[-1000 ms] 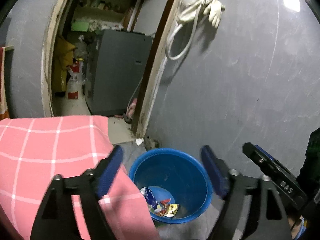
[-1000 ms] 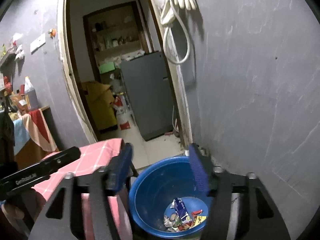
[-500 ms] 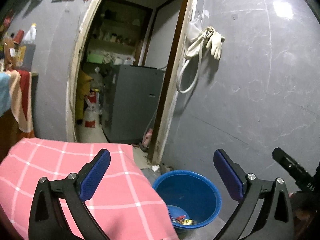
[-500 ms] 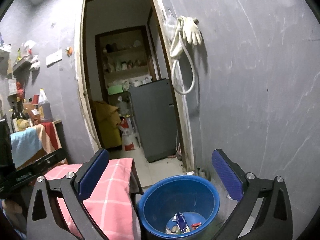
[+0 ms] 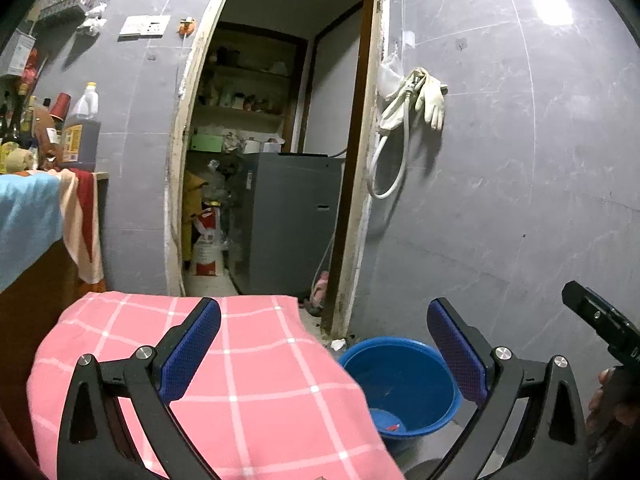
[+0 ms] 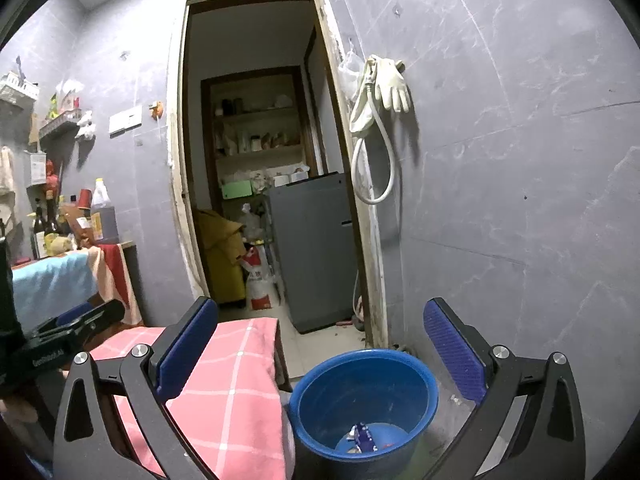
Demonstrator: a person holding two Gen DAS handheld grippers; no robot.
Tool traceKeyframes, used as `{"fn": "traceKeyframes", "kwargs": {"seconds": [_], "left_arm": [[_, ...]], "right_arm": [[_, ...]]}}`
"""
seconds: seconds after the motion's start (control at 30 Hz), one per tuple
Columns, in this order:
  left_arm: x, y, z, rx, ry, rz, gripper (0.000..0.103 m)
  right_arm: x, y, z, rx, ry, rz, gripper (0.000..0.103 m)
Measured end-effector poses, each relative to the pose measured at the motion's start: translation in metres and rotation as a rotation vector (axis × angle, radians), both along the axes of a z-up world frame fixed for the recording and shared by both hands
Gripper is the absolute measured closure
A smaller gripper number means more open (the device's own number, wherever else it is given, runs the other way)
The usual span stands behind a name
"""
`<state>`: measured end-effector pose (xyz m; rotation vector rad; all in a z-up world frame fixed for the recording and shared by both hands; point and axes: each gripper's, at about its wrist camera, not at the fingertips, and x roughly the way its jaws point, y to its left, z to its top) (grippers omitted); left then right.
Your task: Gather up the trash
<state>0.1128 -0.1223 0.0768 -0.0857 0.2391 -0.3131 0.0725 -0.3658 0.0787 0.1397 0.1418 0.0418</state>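
A blue bucket (image 5: 404, 384) stands on the floor by the grey wall, right of the table; it also shows in the right wrist view (image 6: 362, 396). Wrappers (image 6: 362, 438) lie at its bottom; only a scrap (image 5: 392, 427) shows in the left wrist view. My left gripper (image 5: 324, 344) is open and empty, raised above the table edge and bucket. My right gripper (image 6: 320, 340) is open and empty, raised above the bucket. The right gripper's body (image 5: 600, 320) shows at the right edge of the left view; the left gripper's body (image 6: 60, 340) shows at the left of the right view.
A table with a pink checked cloth (image 5: 224, 380) stands left of the bucket. A doorway (image 6: 260, 160) leads to a room with a grey appliance (image 6: 316, 248) and shelves. A hose and gloves (image 6: 380, 92) hang on the wall. A counter with bottles (image 5: 48, 128) is at the left.
Both grippers have opened wide and lifted up and back from over the bucket. The bucket now sits lower and farther in both views.
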Motion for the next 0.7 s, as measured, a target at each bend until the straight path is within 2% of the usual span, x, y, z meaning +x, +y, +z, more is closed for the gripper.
{"fn": "traceKeyframes", "kwargs": {"seconds": [0.7], "left_arm": [[-0.054,0.02,-0.037,0.015,0.018,0.03,0.002]], "right_arm": [[-0.06,0.017,-0.028,-0.039,-0.011,-0.048,0.0]]}}
